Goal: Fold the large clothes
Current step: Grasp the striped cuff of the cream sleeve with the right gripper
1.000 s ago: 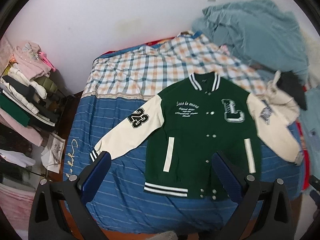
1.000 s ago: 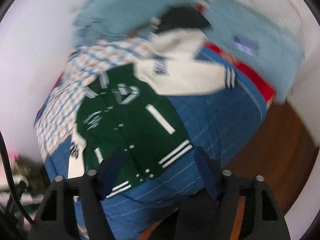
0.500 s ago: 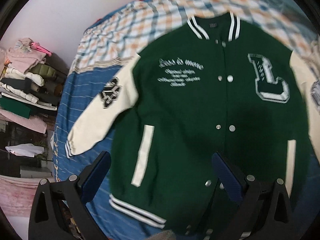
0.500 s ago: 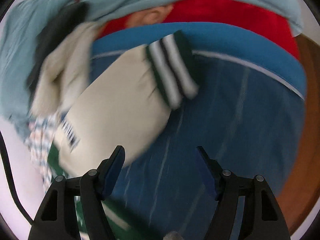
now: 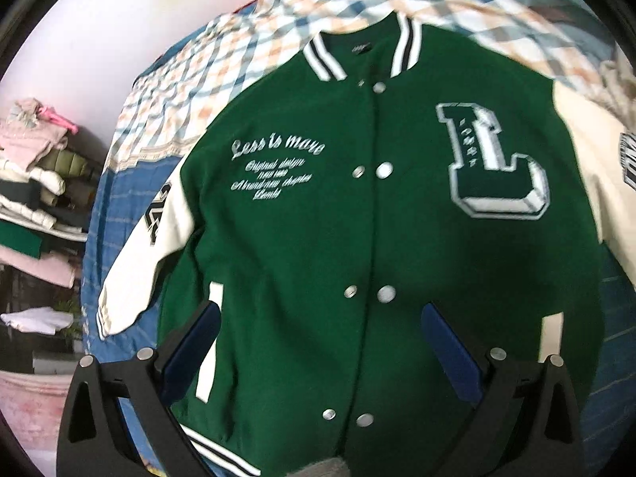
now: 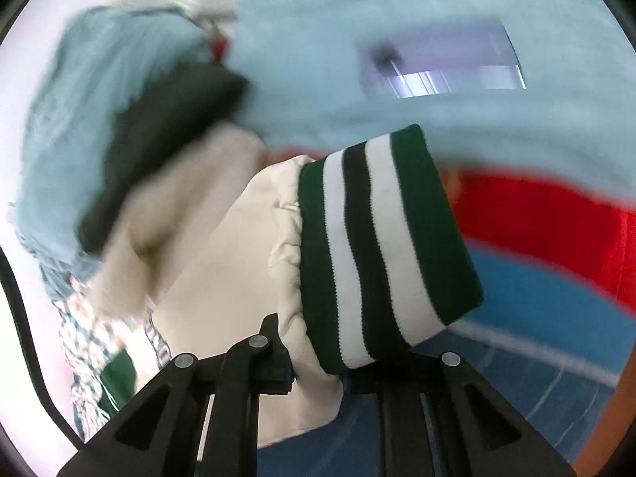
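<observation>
A green varsity jacket (image 5: 357, 218) with cream sleeves lies face up and buttoned on the bed, collar toward the wall. My left gripper (image 5: 320, 342) is open and empty, hovering just above the jacket's lower front, its blue pads (image 5: 453, 344) spread to either side of the snap row. The jacket's left sleeve (image 5: 155, 246) lies out to the left. My right gripper (image 6: 318, 373) is shut on the other cream sleeve (image 6: 238, 278) just behind its green, white and black striped cuff (image 6: 377, 246).
The bed has a blue striped sheet (image 5: 95, 238) and a plaid blanket (image 5: 238, 51) near the wall. Stacked folded clothes (image 5: 31, 198) sit on shelves at left. Light blue garments (image 6: 357, 39), a dark garment (image 6: 171, 119) and red fabric (image 6: 556, 230) lie beyond the cuff.
My left gripper has moved down and in over the jacket's front. My right gripper has swung to the sleeve end and closed on it by the cuff.
</observation>
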A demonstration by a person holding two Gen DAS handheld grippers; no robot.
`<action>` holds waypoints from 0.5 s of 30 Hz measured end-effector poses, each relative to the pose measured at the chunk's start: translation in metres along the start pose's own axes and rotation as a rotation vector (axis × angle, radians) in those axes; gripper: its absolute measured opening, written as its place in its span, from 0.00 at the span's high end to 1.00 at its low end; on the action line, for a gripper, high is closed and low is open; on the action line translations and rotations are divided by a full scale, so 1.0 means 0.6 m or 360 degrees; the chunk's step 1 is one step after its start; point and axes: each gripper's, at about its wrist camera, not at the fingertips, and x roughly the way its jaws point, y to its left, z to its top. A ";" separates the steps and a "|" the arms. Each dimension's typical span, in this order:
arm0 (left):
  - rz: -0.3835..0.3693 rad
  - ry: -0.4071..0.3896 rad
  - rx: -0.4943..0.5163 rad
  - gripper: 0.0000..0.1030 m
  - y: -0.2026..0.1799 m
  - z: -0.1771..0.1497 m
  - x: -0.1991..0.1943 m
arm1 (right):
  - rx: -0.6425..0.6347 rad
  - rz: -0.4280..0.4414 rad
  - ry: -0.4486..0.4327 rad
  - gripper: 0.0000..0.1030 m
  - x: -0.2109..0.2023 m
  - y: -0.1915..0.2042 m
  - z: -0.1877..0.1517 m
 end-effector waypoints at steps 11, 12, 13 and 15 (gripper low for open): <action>-0.0050 0.0026 -0.0232 0.00 0.090 -0.017 0.059 | -0.0596 0.0360 -0.0130 0.84 -0.104 0.316 -0.037; -0.0044 0.0029 -0.0271 0.00 0.111 -0.020 0.067 | -0.0662 0.0396 -0.0125 0.84 -0.106 0.352 -0.059; -0.0040 0.0034 -0.0302 0.00 0.127 -0.023 0.074 | -0.0734 0.0435 -0.0111 0.84 -0.110 0.389 -0.091; -0.0023 0.0050 -0.0385 0.00 0.178 -0.033 0.091 | -0.0876 0.0467 -0.0071 0.84 -0.099 0.470 -0.150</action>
